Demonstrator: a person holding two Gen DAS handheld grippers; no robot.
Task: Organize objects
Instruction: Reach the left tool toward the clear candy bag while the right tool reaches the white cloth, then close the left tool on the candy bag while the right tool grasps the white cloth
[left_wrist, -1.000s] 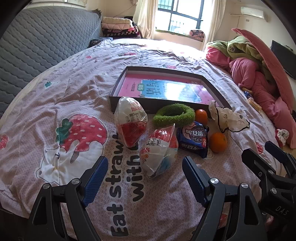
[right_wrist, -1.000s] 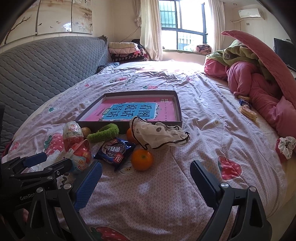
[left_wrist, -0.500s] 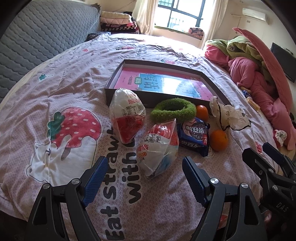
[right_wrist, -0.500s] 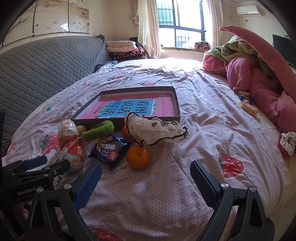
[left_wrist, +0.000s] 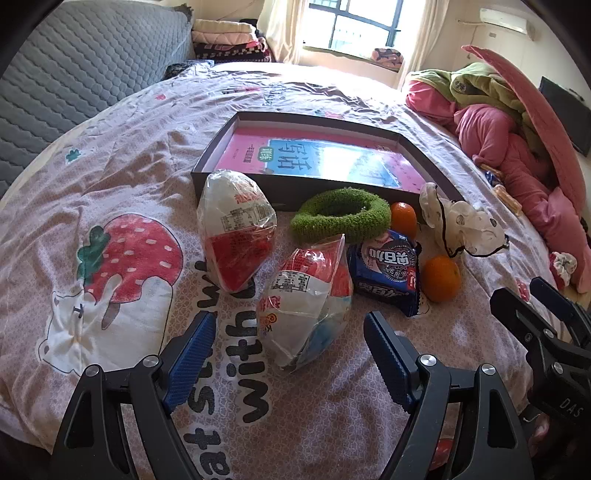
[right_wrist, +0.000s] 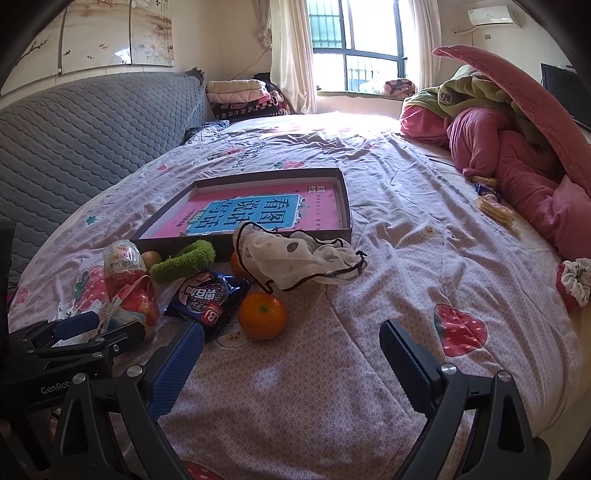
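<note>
The left gripper, jaws spread and empty, faces the nearer snack bag lying lengthwise between them on the bedspread; the right gripper, also spread, is farther.

A grey quilted headboard, folded blankets and heaped pink bedding border the bed.

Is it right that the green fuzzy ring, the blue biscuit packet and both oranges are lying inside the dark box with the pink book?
Not quite. The green fuzzy ring, blue biscuit packet and both oranges lie on the bedspread in front of the dark box; only the pink book is inside. The left wrist view shows it.
</note>
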